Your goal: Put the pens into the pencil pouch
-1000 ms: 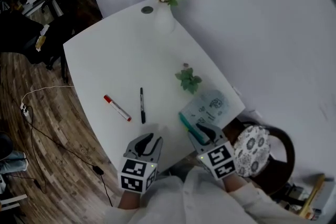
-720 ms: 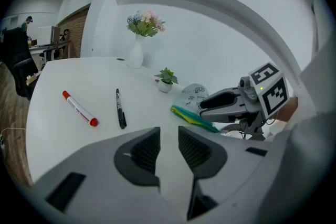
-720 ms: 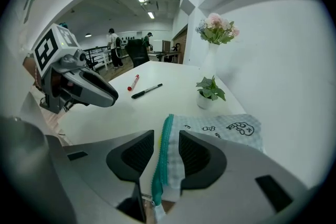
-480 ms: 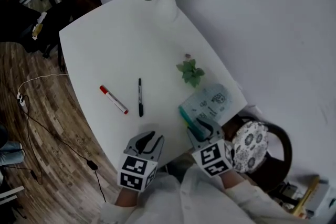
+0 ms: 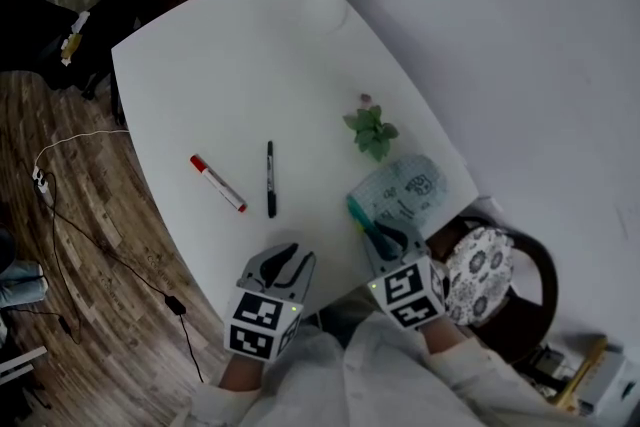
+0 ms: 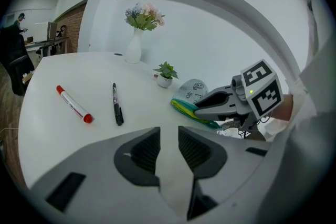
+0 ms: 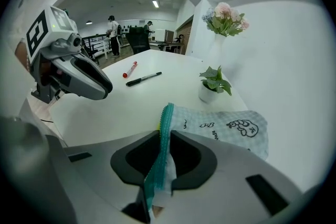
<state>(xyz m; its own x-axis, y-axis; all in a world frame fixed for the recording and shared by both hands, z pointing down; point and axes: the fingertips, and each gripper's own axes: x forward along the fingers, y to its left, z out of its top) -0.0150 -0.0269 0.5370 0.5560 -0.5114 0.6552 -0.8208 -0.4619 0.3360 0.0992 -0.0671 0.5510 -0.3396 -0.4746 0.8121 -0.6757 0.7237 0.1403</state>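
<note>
The right tool [image 7: 164,139] had just been closing, pinching the teal-zipped checked fabric pouch [image 7: 226,126] — a thin hold that might slip; the left tool [image 6: 169,140] gaped empty.

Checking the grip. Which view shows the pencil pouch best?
The right gripper view: the pencil pouch sits close up, teal zipper edge pinched in the right hand-held gripper, whose jaws have just been closing. The head view shows it partly under that gripper; the left gripper view, small and side-on.

Pencil pouch [image 5: 408,190]: soft printed cloth, teal zip edge. Table [image 5: 230,65]: smooth matt white top. Marker [image 5: 218,183], black pen [image 5: 270,179]: glossy plastic. Floor [image 5: 90,245], left: wood planks.
</note>
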